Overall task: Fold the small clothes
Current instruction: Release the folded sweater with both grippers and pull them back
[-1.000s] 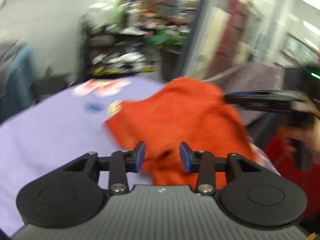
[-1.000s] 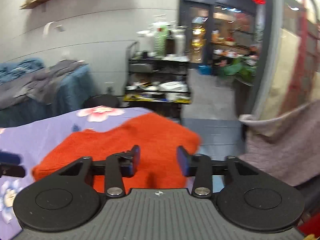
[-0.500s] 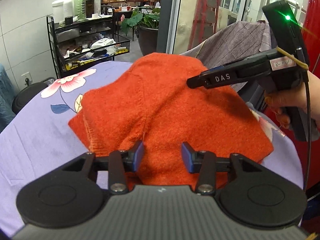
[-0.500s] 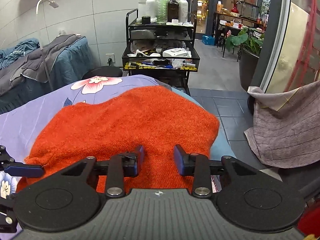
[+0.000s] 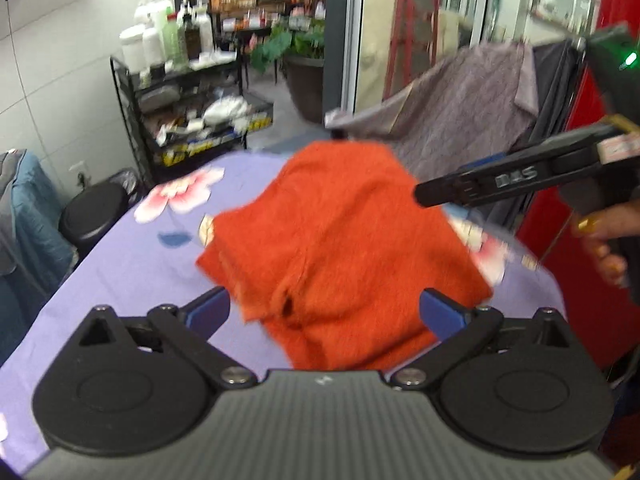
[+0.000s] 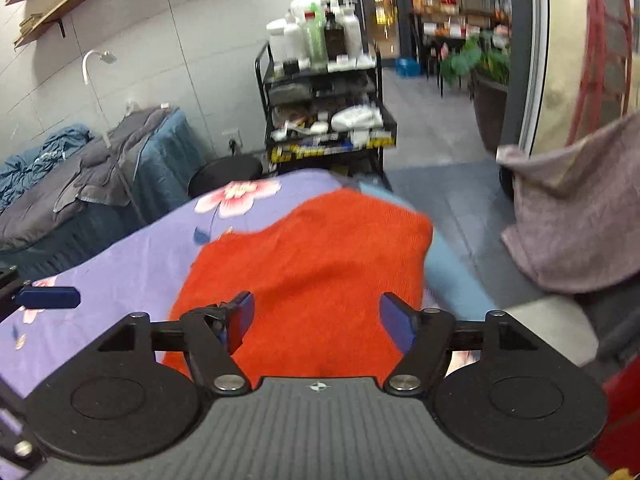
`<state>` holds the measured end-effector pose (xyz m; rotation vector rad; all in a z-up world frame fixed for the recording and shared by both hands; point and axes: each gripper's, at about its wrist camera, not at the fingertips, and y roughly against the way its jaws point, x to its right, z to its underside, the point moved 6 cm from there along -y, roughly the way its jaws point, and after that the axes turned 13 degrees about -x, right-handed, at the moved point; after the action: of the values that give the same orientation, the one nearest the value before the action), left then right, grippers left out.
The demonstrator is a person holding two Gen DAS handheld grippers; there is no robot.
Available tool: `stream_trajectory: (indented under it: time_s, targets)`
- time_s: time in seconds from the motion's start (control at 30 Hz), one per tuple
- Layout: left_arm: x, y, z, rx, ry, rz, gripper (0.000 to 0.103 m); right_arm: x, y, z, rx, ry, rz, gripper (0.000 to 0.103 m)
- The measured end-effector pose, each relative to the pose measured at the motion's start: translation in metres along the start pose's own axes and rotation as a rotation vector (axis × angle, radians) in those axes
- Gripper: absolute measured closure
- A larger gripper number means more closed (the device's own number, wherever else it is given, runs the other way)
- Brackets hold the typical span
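An orange knit garment [image 5: 340,240] lies folded on the purple flowered tablecloth [image 5: 120,272]; it also shows in the right wrist view [image 6: 316,264]. My left gripper [image 5: 324,312] is open and empty, raised just over the garment's near edge. My right gripper [image 6: 316,316] is open and empty, above the garment's near edge; its body shows in the left wrist view [image 5: 512,180], held over the garment's right side. A blue fingertip of the left gripper [image 6: 48,297] shows at the left of the right wrist view.
A black wire cart [image 6: 324,120] with bottles stands beyond the table's far end, with a black stool [image 5: 94,216] beside it. A grey cloth [image 6: 576,208] hangs at the right. A bed with blue and grey bedding [image 6: 80,184] stands at the left.
Both grippers opened wide, letting go of the orange garment, and lifted back from it. The garment now lies on the table.
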<state>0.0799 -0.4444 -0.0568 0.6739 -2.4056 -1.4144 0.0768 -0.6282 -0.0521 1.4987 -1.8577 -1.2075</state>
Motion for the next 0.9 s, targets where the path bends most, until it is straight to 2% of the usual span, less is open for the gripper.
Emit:
stream_trajectory:
  time_s: [0.1, 0.2, 0.23, 0.3, 0.4, 0.63, 0.9]
  targets:
    - [-0.002, 0.001, 0.004, -0.067, -0.001, -0.086, 0.0, -0.008, 0.0, 0.006, -0.065, 0.02, 0.003, 0.0]
    - [0.003, 0.011, 0.008, -0.065, -0.03, -0.161, 0.0, -0.019, 0.001, 0.01, -0.116, 0.06, 0.023, 0.0]
    - [0.004, 0.015, 0.008, -0.056, -0.033, -0.164, 0.0, -0.022, 0.002, 0.01, -0.132, 0.074, 0.031, 0.0]
    - [0.005, 0.02, 0.007, -0.059, -0.018, -0.118, 0.0, -0.028, 0.003, 0.014, -0.161, 0.103, 0.04, 0.0]
    - [0.002, 0.018, 0.007, -0.107, 0.023, -0.057, 0.0, -0.036, 0.001, 0.024, -0.209, 0.159, 0.065, 0.0]
    - [0.005, 0.011, 0.013, -0.153, -0.016, -0.122, 0.0, -0.042, -0.002, 0.039, -0.266, 0.223, 0.137, 0.0]
    - [0.008, 0.004, 0.012, -0.185, -0.027, -0.126, 0.0, -0.044, -0.002, 0.044, -0.302, 0.244, 0.182, 0.0]
